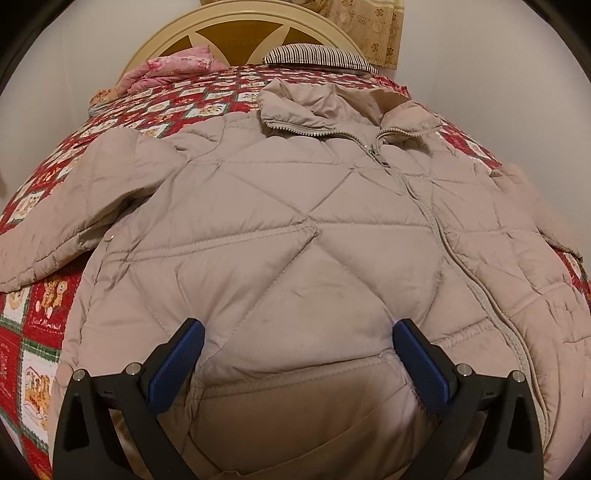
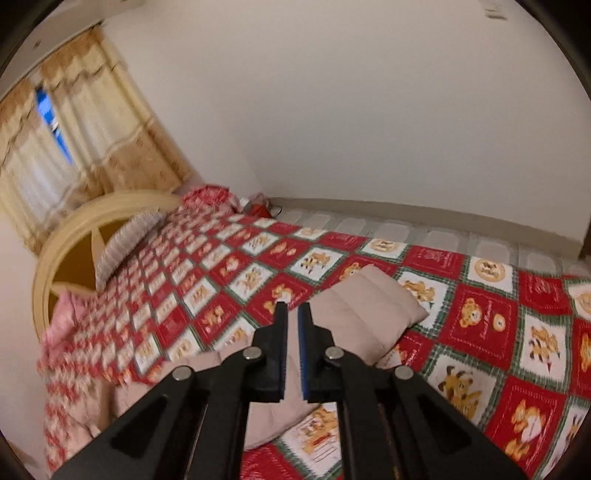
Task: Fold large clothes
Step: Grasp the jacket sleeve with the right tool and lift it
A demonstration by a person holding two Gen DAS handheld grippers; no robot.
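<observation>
Jacket (image 1: 295, 229), a beige quilted one, lies front-up and zipped on the bed's red patchwork quilt (image 1: 33, 314), collar toward the headboard (image 1: 236, 33). In the left wrist view its left sleeve (image 1: 70, 221) is spread out over the quilt, and the left gripper (image 1: 295, 332) hangs above the hem with its jaws spread wide, holding nothing. A striped pillow (image 1: 317, 55) and a pink cloth (image 1: 173, 70) sit beyond the collar.

From the right wrist, the right gripper (image 2: 291, 314) has its jaws nearly together with a thin gap; no cloth shows between them, so it seems empty. Just past its tips lies the other sleeve (image 2: 369, 314), flat on the quilt.

Risks, as a judgement: the padded fabric is thick and slippery, so a shallow pinch could catch only the top layer, or slip and let the fold spring open. The near-closed right jaws would have to widen first, or they would merely push the sleeve. Pulling could also drag the quilt along.

No containers are in sight.
</observation>
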